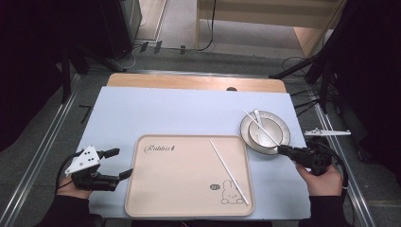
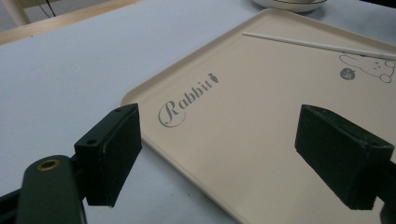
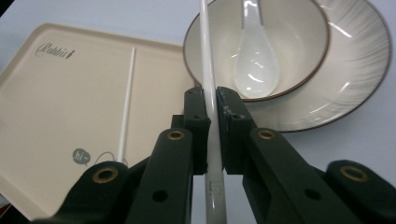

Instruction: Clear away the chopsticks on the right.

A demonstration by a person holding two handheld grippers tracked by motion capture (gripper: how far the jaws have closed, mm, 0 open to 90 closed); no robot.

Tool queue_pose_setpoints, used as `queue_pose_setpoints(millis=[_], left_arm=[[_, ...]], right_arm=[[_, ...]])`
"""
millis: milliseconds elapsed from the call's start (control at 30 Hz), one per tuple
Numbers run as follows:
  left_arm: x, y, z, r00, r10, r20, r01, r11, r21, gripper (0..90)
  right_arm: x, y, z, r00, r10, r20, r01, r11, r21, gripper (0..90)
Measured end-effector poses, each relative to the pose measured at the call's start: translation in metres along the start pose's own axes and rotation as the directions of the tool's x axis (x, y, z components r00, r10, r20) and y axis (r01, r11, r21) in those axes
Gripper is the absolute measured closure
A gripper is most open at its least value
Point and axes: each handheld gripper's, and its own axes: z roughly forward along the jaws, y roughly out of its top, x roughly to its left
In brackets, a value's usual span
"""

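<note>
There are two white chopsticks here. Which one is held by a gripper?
The chopstick over the bowl is clamped by the right gripper. The other chopstick lies loose on the tray.
</note>
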Motion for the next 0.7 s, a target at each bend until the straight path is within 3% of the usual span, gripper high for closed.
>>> queue_pose_setpoints(millis=[200,433,700], left_arm=[[0.000,0.000,0.000,1.0000,0.001,-0.002,-0.001,1.0000,-0.001,15.2],[0.000,0.000,0.000,1.0000,0.001,0.000,-0.001,1.0000,-0.002,15.2],[0.000,0.000,0.000,1.0000,0.002,0.000,-0.002,1.0000,-0.003,15.2]], right_arm=[[0.023,-0.008,0.010,0.9990,-0.045,-0.007,0.045,0.999,0.027,84.4],[0.041,-0.019,0.019,0.9976,-0.055,-0.042,0.057,0.997,0.052,84.4],[0.056,-0.031,0.035,0.9974,-0.067,-0.029,0.069,0.991,0.111,84.4]])
